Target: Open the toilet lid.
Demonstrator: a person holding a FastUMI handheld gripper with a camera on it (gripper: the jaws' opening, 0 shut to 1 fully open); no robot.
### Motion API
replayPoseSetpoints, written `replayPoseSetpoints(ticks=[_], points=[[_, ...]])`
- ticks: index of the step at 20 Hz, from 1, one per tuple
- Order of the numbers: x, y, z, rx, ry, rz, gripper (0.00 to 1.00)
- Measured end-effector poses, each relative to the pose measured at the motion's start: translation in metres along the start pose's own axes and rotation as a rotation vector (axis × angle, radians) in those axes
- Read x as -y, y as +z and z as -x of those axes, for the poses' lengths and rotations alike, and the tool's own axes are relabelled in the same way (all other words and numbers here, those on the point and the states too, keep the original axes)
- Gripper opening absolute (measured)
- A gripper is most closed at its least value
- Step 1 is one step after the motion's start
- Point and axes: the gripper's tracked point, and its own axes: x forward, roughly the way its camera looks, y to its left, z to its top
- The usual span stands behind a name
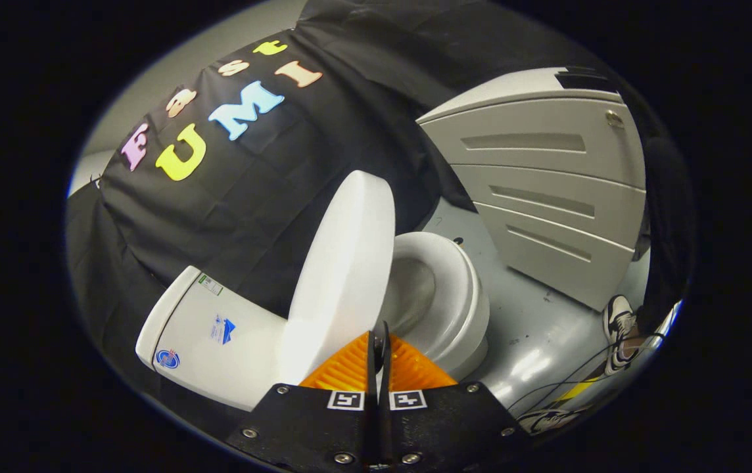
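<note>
The gripper [379, 341], its fingers pressed together on nothing, sits just before the raised toilet lid [343, 263]. The lid stands between tank [208, 335] and open bowl [445, 295]; a grey cabinet [547, 190] stands beyond.

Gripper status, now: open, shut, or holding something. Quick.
Gripper: shut, fingers pressed together with nothing between them, tips right by the raised toilet lid, contact unclear.

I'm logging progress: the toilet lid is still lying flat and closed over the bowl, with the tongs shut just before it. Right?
Not quite. The gripper view shows the toilet lid raised, standing nearly upright, leaving the bowl open. The tongs are indeed shut just before it.
</note>
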Motion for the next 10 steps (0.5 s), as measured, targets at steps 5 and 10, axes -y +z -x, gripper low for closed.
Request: replayPoseSetpoints(ticks=[5,10], points=[[-0.014,0.005,0.005,0.0,-0.055,0.057,0.0],[-0.033,0.011,0.013,0.05,-0.107,0.07,0.0]])
